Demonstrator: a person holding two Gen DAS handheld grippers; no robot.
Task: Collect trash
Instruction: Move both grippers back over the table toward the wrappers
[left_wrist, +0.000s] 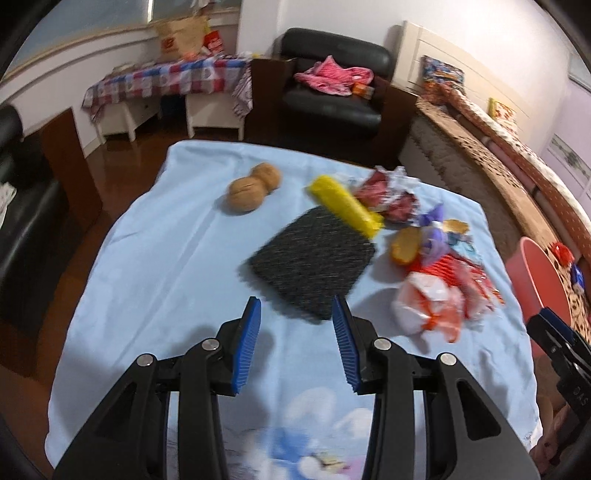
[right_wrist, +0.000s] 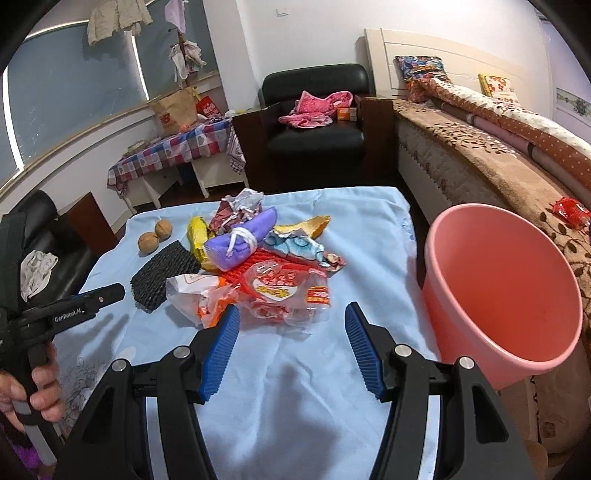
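Observation:
A pile of trash lies on the light blue tablecloth (right_wrist: 362, 229): a clear red-printed plastic bag (right_wrist: 284, 291), a purple wrapper (right_wrist: 240, 243), a yellow wrapper (left_wrist: 345, 205), a foil wrapper (left_wrist: 388, 188) and a black mesh pad (left_wrist: 312, 264). Two walnuts (left_wrist: 253, 186) lie to the left of the pile. My left gripper (left_wrist: 295, 317) is open and empty, just short of the black pad. My right gripper (right_wrist: 291, 325) is open and empty, just short of the clear plastic bag. A pink bucket (right_wrist: 498, 295) stands at the table's right edge.
A bed (right_wrist: 498, 155) with a brown cover runs along the right, with a red wrapper (right_wrist: 570, 210) on it. A black armchair (right_wrist: 317, 122) with pink clothes stands behind the table. A checked-cloth side table (left_wrist: 166, 81) is at the far left.

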